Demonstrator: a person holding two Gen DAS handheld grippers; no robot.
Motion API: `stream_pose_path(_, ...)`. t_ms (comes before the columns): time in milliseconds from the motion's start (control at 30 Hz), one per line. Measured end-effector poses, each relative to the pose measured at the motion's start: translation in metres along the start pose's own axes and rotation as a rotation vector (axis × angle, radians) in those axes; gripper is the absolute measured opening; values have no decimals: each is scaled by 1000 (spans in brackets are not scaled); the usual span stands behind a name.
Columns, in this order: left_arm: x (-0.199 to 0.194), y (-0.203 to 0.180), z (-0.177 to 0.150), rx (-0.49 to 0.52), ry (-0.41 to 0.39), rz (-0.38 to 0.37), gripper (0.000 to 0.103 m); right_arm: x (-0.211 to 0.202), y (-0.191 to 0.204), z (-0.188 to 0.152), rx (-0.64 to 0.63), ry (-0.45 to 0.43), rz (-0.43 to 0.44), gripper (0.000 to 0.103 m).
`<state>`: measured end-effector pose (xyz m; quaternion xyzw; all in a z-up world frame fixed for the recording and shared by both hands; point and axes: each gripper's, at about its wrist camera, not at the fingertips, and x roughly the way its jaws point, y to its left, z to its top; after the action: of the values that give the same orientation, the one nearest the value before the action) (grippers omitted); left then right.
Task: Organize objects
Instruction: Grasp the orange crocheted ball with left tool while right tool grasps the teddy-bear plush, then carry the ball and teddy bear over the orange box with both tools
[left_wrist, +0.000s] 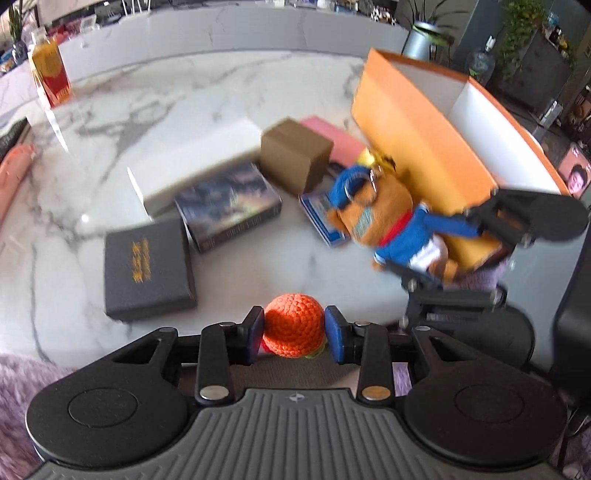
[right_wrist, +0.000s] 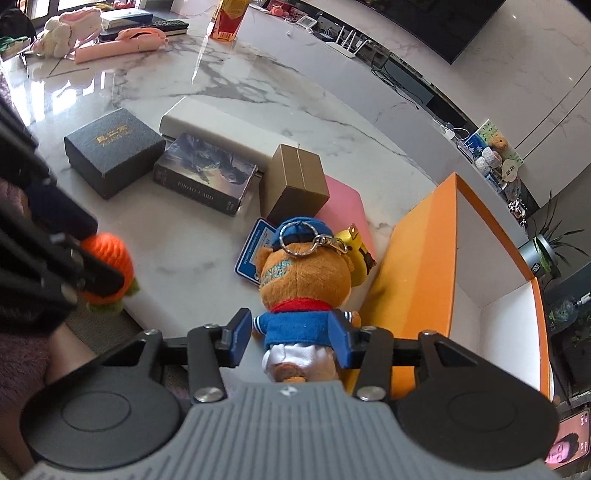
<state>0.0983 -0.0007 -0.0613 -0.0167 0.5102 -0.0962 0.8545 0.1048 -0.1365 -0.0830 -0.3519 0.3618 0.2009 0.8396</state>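
Note:
An orange crocheted ball (left_wrist: 293, 325) with green leaves sits between the pads of my left gripper (left_wrist: 294, 332), which is shut on it near the table's front edge. The right wrist view shows that ball (right_wrist: 110, 254) at the left, in the left gripper (right_wrist: 99, 254). A brown plush bear (right_wrist: 306, 284) in a blue cap and jacket lies on the marble beside the orange open box (right_wrist: 417, 266). My right gripper (right_wrist: 291, 338) straddles the bear's body. Its right pad touches the jacket and its left pad stands slightly off. The left wrist view shows the bear (left_wrist: 376, 221) in the right gripper (left_wrist: 439, 247).
A black gold-lettered box (right_wrist: 114, 151), a photo card box (right_wrist: 207, 173), a long white box (right_wrist: 207, 129), a brown carton (right_wrist: 295, 181), a pink flat box (right_wrist: 343, 199) and a blue card (right_wrist: 255, 251) crowd the table's middle. A red-yellow carton (left_wrist: 50, 74) stands at the far left.

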Motion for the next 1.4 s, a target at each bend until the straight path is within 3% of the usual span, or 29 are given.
stream_pose_path(133,9,6,17,-4,-18,15,41,9,4,1,-35,26,-16,48)
stream_pose_path(433,16,8,25,7,-20,25,41,32,20,5,-112,75,-91,66)
stream_pose_path(733,20,11,25,2,-8,24,41,41,22,3,-123,99,-148,54)
stream_pose_path(833,19,12,25,0,-11,27,41,35,19,4,-106,84,-119,45)
stream_pose_path(867,18,12,24,-2,-12,27,41,32,17,4,-98,76,-113,37)
stream_pose_path(1000,13,13,23,-4,-19,30,41,20,9,2,-29,68,-30,36)
stream_pose_path(1400,-19,0,25,5,-104,-7,41,-42,-38,4,252,-74,121,36)
